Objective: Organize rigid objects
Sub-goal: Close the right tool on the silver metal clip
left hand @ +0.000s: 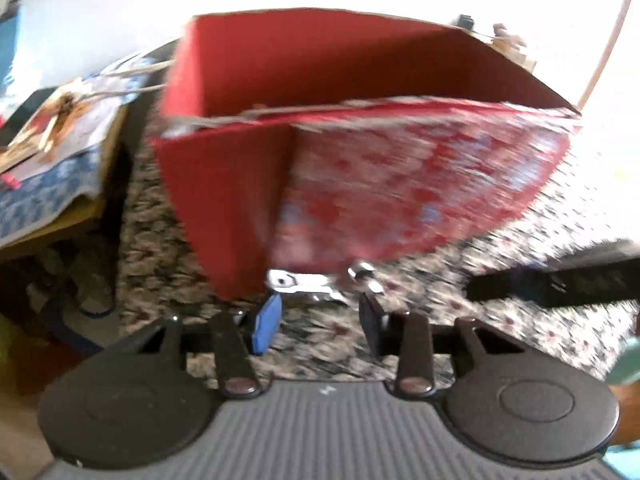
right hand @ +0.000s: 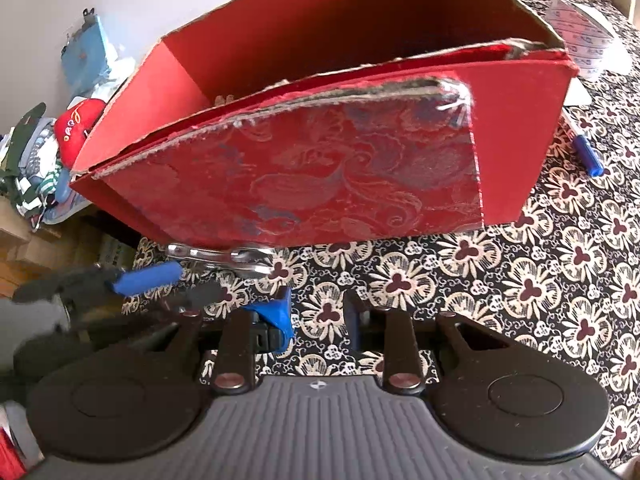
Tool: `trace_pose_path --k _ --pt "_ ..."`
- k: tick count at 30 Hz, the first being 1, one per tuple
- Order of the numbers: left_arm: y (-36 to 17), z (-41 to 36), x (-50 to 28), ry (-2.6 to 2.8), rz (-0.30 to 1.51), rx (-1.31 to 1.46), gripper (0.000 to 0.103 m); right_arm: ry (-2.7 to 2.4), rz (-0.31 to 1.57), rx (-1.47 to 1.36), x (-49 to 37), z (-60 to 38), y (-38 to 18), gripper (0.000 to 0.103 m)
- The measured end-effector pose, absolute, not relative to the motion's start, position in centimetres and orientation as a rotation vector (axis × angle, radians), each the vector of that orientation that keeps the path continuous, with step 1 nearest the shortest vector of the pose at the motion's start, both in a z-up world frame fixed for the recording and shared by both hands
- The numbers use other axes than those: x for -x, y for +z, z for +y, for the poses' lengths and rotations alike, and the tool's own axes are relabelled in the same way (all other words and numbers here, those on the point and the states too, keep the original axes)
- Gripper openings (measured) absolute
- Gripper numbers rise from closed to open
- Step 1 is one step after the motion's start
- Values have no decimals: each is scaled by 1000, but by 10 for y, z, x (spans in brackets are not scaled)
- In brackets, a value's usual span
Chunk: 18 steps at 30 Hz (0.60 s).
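Observation:
An open red cardboard box [left hand: 344, 184] with a patterned red fabric front stands on a floral tablecloth; it fills the right wrist view too [right hand: 320, 168]. A shiny metal tool [left hand: 312, 284] lies on the cloth against the foot of the box, seen also in the right wrist view [right hand: 224, 258]. My left gripper [left hand: 318, 316] is open just short of that tool, its fingertips either side of it. My right gripper [right hand: 318, 312] is open and empty over the cloth in front of the box. The left gripper's blue pad [right hand: 146, 278] shows at the right wrist view's left.
A blue marker [right hand: 586, 156] lies on the cloth right of the box. Papers and a card [right hand: 580, 36] sit behind it. A side table with magazines [left hand: 56, 152] stands left of the cloth, and clothes pile up [right hand: 48, 156] beyond the table's left edge.

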<state>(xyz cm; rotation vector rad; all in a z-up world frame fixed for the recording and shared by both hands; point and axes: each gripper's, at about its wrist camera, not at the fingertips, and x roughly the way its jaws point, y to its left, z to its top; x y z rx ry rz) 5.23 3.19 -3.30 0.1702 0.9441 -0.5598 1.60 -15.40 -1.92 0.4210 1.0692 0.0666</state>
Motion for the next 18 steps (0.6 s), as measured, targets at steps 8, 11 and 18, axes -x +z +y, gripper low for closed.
trace_pose_path --k 8,11,18 --pt "-21 33 -43 -540 872 -194 56 70 1075 -422 -21 -151 -23 11" --pt "-21 31 -52 -540 879 -174 56 64 1077 -424 -20 -154 -25 11" --pt "-17 14 -37 -652 881 -157 52 29 1069 -447 -15 -167 -27 11"
